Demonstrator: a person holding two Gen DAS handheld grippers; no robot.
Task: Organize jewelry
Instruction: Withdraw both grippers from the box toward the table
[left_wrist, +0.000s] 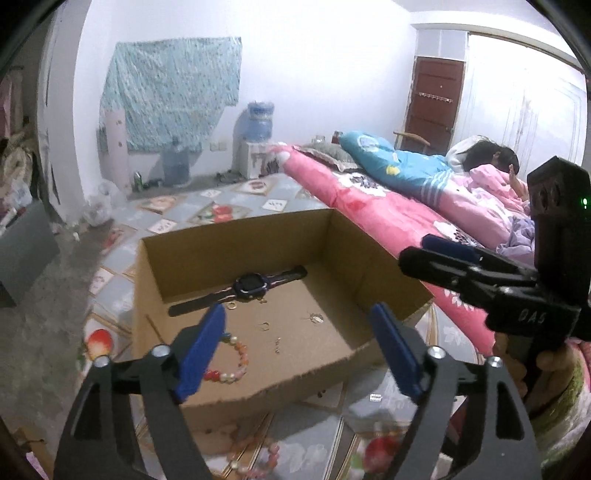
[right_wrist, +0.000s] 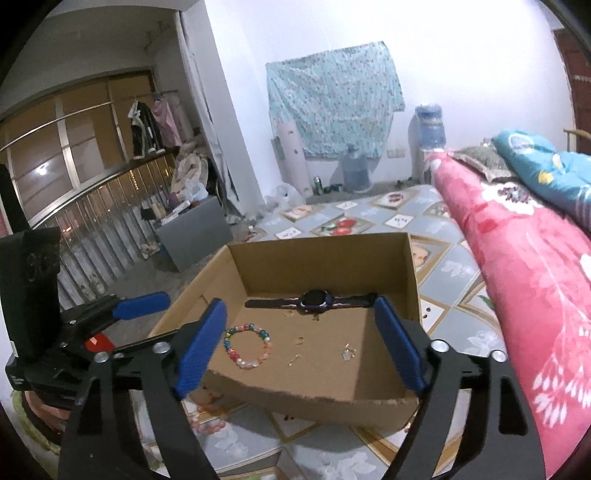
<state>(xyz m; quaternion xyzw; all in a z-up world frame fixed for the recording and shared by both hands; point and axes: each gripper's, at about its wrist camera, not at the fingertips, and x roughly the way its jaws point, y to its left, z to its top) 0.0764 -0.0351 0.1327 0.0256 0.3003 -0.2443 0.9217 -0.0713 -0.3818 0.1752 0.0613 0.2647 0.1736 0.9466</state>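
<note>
A shallow cardboard box (left_wrist: 343, 236) (right_wrist: 413, 269) sits on the patterned floor mat. Inside lie a dark wristwatch (left_wrist: 247, 286) (right_wrist: 314, 297), a colourful bead bracelet (left_wrist: 236, 360) (right_wrist: 246, 345) and several small gold earrings (left_wrist: 264, 325) (right_wrist: 347, 352). Another pink bead bracelet (left_wrist: 258, 461) (right_wrist: 208, 421) lies on the mat in front of the box. My left gripper (left_wrist: 299, 350) is open and empty above the box's near edge. My right gripper (right_wrist: 301, 350) is open and empty over the box front. The right gripper also shows at the right in the left wrist view (left_wrist: 436, 251).
A bed with a pink floral quilt (left_wrist: 388, 206) (right_wrist: 524, 258) runs along the right, with a person lying on it (left_wrist: 487, 158). A grey box (right_wrist: 195, 229) stands at the left, water bottles (left_wrist: 177, 162) by the far wall. A small silver item (left_wrist: 375, 397) lies on the mat.
</note>
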